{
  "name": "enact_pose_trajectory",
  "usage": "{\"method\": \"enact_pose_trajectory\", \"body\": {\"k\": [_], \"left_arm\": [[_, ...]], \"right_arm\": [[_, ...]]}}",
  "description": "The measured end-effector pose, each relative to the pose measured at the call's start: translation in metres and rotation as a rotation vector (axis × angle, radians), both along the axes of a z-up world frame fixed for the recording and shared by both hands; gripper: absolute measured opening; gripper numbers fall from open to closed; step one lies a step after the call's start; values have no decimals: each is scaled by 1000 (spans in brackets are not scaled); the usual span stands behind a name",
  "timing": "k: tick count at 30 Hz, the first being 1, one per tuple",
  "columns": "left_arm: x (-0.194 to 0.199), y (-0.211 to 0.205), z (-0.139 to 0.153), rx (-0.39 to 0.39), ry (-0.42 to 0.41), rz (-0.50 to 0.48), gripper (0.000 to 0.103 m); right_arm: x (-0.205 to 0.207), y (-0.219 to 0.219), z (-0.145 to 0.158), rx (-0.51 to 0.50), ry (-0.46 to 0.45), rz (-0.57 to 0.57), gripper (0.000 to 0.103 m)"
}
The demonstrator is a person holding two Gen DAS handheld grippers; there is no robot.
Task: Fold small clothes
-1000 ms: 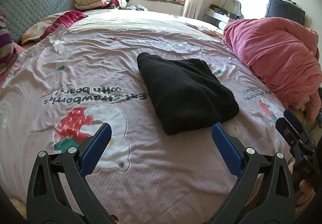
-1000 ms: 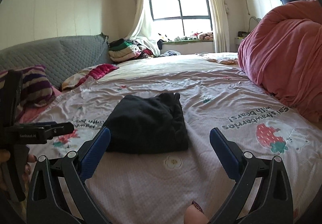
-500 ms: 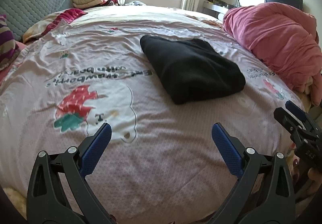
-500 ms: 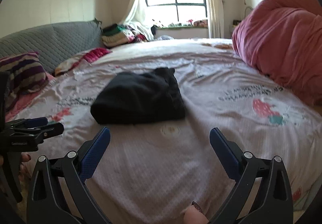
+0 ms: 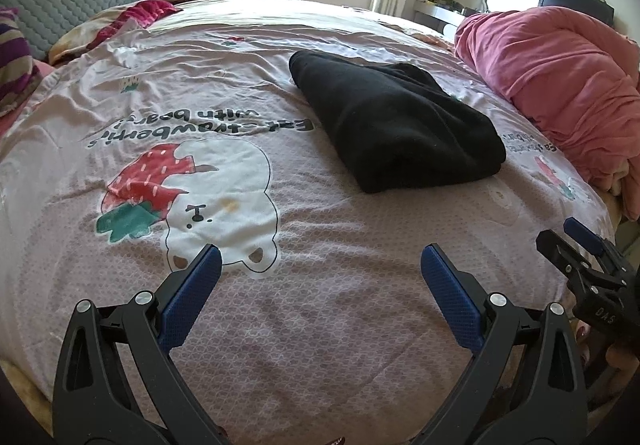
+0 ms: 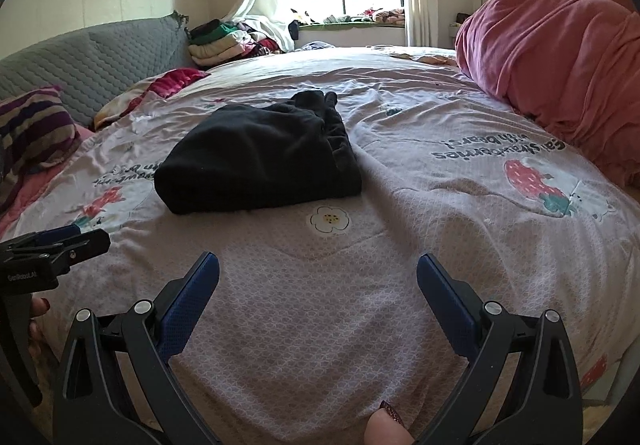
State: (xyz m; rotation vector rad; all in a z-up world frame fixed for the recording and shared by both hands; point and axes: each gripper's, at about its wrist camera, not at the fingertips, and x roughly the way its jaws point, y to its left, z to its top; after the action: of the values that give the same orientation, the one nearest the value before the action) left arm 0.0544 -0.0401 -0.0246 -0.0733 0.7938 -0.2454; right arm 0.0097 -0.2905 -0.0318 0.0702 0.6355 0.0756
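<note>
The black garment [image 5: 394,125] is seen lying folded into a compact, thick rectangle near the middle of the bed [image 5: 320,325], on the pink printed cover, with its rounded fold edge turned toward the cameras. Neither tool is touching it. The left gripper [image 5: 318,277] is held low over the near edge of the bed, well apart from the garment, its jaws spread wide with nothing between them; the right gripper [image 6: 318,277] is held likewise, released and empty. From this the fold of this piece is judged to be finished. A stack of clothes [image 6: 216,45] can be made out by the window, though whether any of it remains to be folded cannot be told at this distance.
</note>
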Motion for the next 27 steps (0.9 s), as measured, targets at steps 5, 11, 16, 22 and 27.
{"method": "enact_pose_trajectory", "body": {"k": [5,11,16,22,27], "left_arm": [[1,0,0,3,5,6,94],[0,-1,1,8,1,9,94],[0,-1,1,8,0,10,93],[-1,-1,2,9,1,11,94],[-3,-1,3,10,-2,6,94]], "right_arm": [[1,-1,-1,-4,1,0,98],[1,-2,-1,-6,2,-4,98],[2,-4,-1,-4,1,-7,98],[2,-4,-2,-3,2,-5,98],[3,-4,-2,-6,6,-5,98]]}}
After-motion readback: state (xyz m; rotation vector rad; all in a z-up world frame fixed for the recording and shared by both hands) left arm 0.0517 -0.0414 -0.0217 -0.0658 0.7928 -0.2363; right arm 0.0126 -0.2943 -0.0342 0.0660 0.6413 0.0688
